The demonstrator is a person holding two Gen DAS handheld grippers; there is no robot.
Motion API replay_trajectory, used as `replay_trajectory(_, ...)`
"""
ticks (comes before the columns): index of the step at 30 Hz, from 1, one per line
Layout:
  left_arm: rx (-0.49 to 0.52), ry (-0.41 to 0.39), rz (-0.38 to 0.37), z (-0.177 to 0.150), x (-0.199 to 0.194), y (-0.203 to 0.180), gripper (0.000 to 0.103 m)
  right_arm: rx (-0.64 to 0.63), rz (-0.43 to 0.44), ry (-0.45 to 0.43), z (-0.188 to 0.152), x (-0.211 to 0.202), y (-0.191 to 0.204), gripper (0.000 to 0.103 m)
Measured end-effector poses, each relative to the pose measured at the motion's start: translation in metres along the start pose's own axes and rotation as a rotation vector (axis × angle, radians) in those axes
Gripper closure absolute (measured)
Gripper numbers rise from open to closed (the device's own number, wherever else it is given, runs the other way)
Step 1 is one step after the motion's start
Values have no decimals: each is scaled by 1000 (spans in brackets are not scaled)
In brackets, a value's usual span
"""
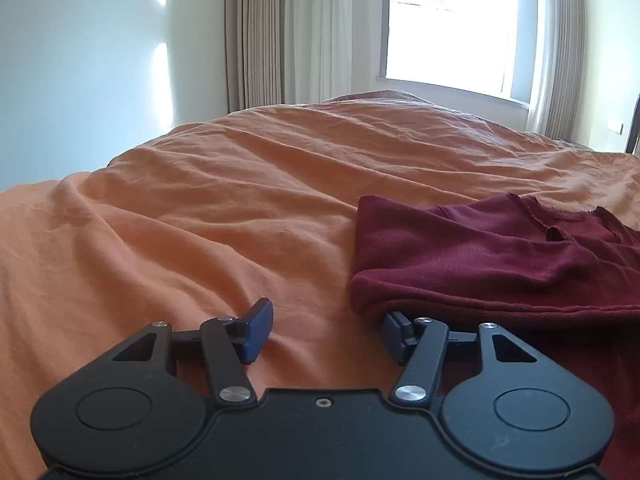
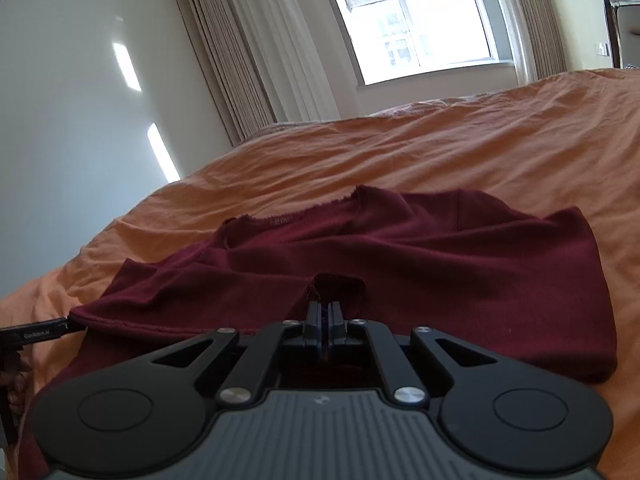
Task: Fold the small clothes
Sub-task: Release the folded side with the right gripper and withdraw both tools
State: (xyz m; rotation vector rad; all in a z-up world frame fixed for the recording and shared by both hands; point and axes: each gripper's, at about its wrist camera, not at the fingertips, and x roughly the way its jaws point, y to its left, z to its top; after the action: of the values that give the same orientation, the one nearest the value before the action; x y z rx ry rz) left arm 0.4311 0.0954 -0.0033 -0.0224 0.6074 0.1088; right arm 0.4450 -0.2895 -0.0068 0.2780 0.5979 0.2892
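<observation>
Garment: a dark red top (image 1: 480, 256) is spread on the bed, partly folded, with its raw-edged neckline (image 2: 288, 216) turned toward the far side of the bed.
Garment position, left wrist view: the top is seen on the right half of the picture, its folded left edge rounded and thick.
Garment position, right wrist view: the top (image 2: 400, 264) is laid across the middle of the picture, with a sleeve reaching out to the right.
Bed: an orange sheet (image 1: 200, 200) is stretched over the bed, creased in long wrinkles.
Left gripper (image 1: 326, 330): the jaws are held partly apart; bare sheet is seen between them, and nothing is clamped.
Left gripper fingers: the left blue pad (image 1: 256, 330) is set on the sheet; the right blue pad (image 1: 396, 332) is tucked under the folded edge of the top.
Right gripper (image 2: 325, 320): the jaws are pressed together, and a small bunch of the red cloth (image 2: 340, 286) is pinched between them and raised in a little loop just ahead of the tips.
Other gripper in right wrist view: a black finger (image 2: 36, 334) of the left gripper is seen at the left edge, touching the corner of the top.
Room: a bright window (image 2: 416, 20) and pale curtains (image 2: 256, 48) are seen behind the bed.
</observation>
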Motion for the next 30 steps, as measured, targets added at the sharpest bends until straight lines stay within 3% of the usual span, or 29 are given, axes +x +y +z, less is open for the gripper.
replay_trajectory(3, 41, 4, 6, -3, -6, -2, 41, 7, 13, 9, -7, -3, -3, 98)
replay_trajectory(6, 70, 5, 16, -6, -14, -2, 33, 11, 21, 0, -6, -10, -4, 95)
replay_trajectory(8, 72, 4, 8, -8, -22, 0, 30, 9, 15, -4, -3, -11, -4, 85)
replay_trajectory(10, 65, -7, -3, -7, -30, 2, 23, 12, 4, -17, 1, -12, -6, 61)
replay_trajectory(11, 55, -19, -5, -6, -34, 3, 20, 19, -4, -25, 4, -10, -8, 58)
replay_trajectory(17, -46, -56, -21, 8, -31, 1, 14, 31, -27, -22, 29, 19, -7, 59)
replay_trajectory(18, -50, -51, -15, 10, -26, -2, 14, 23, -25, -10, 32, 26, -6, 62)
replay_trajectory(20, -54, -31, 2, 11, -15, -9, 14, 4, -37, 9, 36, 37, -1, 87)
replay_trajectory(21, -56, -18, 7, 10, -9, -11, 14, -11, -44, 8, 38, 40, 1, 90)
replay_trajectory(27, -83, 1, 22, 4, 2, -14, 13, -126, -28, -207, 66, 6, 18, 91)
replay_trajectory(30, -79, -5, 19, 2, 1, -14, 12, -138, -26, -237, 70, 2, 19, 91)
